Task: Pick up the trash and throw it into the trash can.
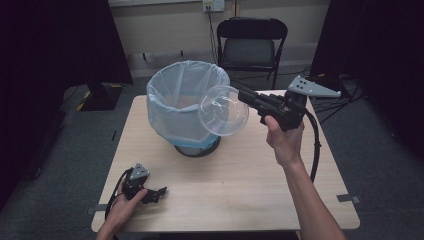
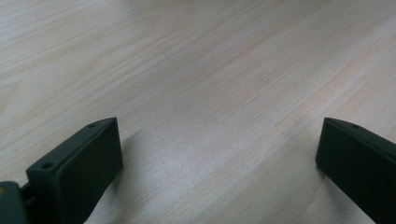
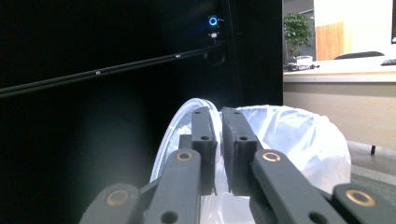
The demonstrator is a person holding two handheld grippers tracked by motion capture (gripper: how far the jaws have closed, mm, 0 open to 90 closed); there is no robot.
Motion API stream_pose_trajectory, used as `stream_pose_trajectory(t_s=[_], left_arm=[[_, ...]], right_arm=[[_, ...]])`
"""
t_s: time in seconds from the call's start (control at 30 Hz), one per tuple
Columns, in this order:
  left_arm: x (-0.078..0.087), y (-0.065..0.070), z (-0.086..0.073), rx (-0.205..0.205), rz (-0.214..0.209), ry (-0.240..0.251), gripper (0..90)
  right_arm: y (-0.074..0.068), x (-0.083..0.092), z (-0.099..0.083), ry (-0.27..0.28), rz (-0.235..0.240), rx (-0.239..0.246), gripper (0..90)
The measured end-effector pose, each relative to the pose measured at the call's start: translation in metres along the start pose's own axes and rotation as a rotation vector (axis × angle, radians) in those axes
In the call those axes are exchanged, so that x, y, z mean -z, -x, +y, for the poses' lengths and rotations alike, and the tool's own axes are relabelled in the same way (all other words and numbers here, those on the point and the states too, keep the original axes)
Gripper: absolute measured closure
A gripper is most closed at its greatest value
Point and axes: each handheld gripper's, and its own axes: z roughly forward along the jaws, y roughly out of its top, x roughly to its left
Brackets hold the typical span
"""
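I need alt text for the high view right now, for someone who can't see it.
The right gripper holds a clear round plastic bowl by its rim, tipped on edge beside the bin lined with a pale blue bag on the light wooden table. The left gripper rests open at the table's near left.

A black folding chair (image 1: 251,42) stands against a pale wall (image 1: 165,30) behind a light wooden table (image 1: 240,190). Grey carpet (image 1: 60,165) and black curtains (image 1: 55,40) surround it; beyond the jaws, possibly an office desk (image 3: 341,74).

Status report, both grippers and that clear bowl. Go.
Right gripper shut on clear bowl's rim, beside lined bin. Left gripper open, resting on table. Nothing in the way.
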Motion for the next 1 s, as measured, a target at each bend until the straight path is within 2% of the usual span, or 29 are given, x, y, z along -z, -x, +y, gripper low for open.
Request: stream_pose_trajectory(t_s=[0.1,0.23,0.27,0.3,0.33,0.37,0.43,0.47,0.57,0.6,0.63,0.67,0.7,0.9,1.0], left_arm=[[0.000,0.000,0.000,0.002,-0.003,0.001,0.0],[0.000,0.000,0.000,0.000,-0.001,0.000,0.0],[0.000,0.000,0.000,-0.001,-0.001,0.000,0.0],[0.000,0.000,0.000,0.000,-0.001,0.000,0.0],[0.000,0.000,0.000,0.000,-0.001,0.000,0.0],[0.000,0.000,0.000,0.000,-0.001,0.000,0.0],[0.000,0.000,0.000,-0.001,-0.001,-0.001,0.0],[0.000,0.000,0.000,-0.001,-0.001,0.000,0.0],[0.000,0.000,0.000,-0.001,-0.001,0.000,0.0],[0.000,0.000,0.000,0.000,-0.001,0.000,0.0],[0.000,0.000,0.000,-0.001,-0.001,0.000,0.0],[0.000,0.000,0.000,-0.001,-0.002,0.000,0.0],[0.000,0.000,0.000,-0.001,-0.002,0.000,0.0],[0.000,0.000,0.000,0.004,-0.005,0.003,0.0],[0.000,0.000,0.000,0.005,-0.005,0.003,0.0]], right_arm=[[0.002,-0.008,0.007,0.013,-0.001,-0.004,84.2],[0.012,-0.024,0.017,0.023,-0.009,-0.023,84.3],[0.018,-0.034,0.021,0.027,-0.014,-0.032,84.2],[0.018,-0.034,0.021,0.027,-0.014,-0.032,84.2],[0.023,-0.043,0.026,0.027,-0.021,-0.039,84.2],[0.023,-0.043,0.026,0.027,-0.021,-0.039,84.2],[0.027,-0.054,0.030,0.027,-0.023,-0.047,84.2],[0.031,-0.065,0.033,0.029,-0.024,-0.052,84.2],[0.033,-0.075,0.036,0.025,-0.029,-0.053,84.2],[0.036,-0.087,0.037,0.022,-0.037,-0.055,84.3],[0.036,-0.087,0.037,0.022,-0.037,-0.055,84.3],[0.040,-0.097,0.035,0.011,-0.047,-0.060,84.3],[0.040,-0.097,0.035,0.011,-0.047,-0.060,84.3],[0.051,-0.126,0.025,-0.032,-0.071,-0.066,84.2],[0.058,-0.141,0.014,-0.075,-0.080,-0.064,84.2]])
